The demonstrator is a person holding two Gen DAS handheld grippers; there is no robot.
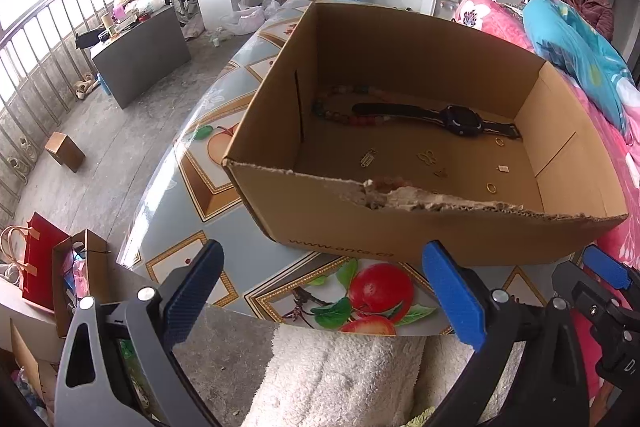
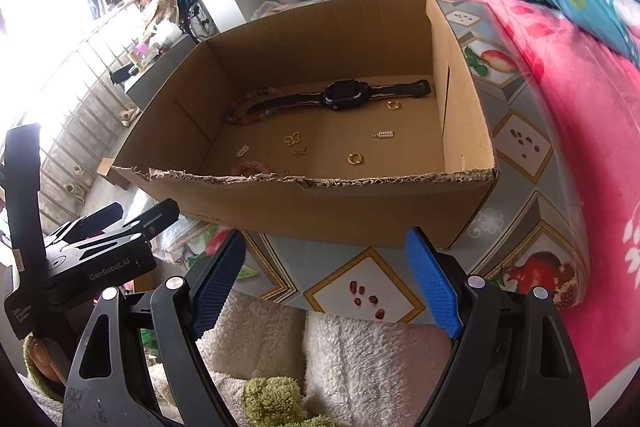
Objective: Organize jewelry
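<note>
A watch (image 2: 346, 94) lies in the cardboard box (image 2: 360, 203) on the table (image 2: 520, 147), behind scattered rings (image 2: 354, 158).

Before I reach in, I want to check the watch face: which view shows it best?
The right wrist view. There the watch faces the camera, its square screen plainly seen, strap stretched across the far end of the box. In the left wrist view the watch is seen from the side and darker, so its face is hard to read.
</note>
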